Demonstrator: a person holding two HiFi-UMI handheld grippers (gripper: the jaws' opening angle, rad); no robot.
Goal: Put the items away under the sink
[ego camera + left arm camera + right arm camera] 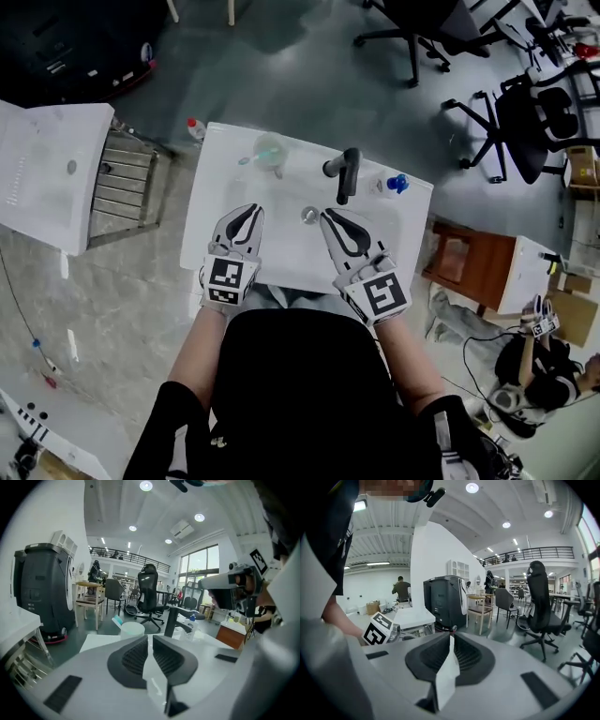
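A white sink unit (211,202) stands right in front of me, with a black faucet (347,173) at its back. Behind the basin are a pale cup holding a toothbrush (268,150) and a small blue-capped bottle (396,184). My left gripper (248,212) hovers over the basin's left part, shut on nothing. My right gripper (330,218) is beside it near the drain (309,215), also shut and empty. The left gripper view looks past the left gripper (150,637) at the cup (132,629), faucet (171,620) and bottle (190,624). The right gripper (451,637) points off over the room.
A red-capped bottle (194,128) stands on the floor at the sink's back left corner. Left of it are a metal rack (127,178) and a white unit (47,169). A wooden cabinet (469,262) stands to the right, with office chairs (525,122) beyond.
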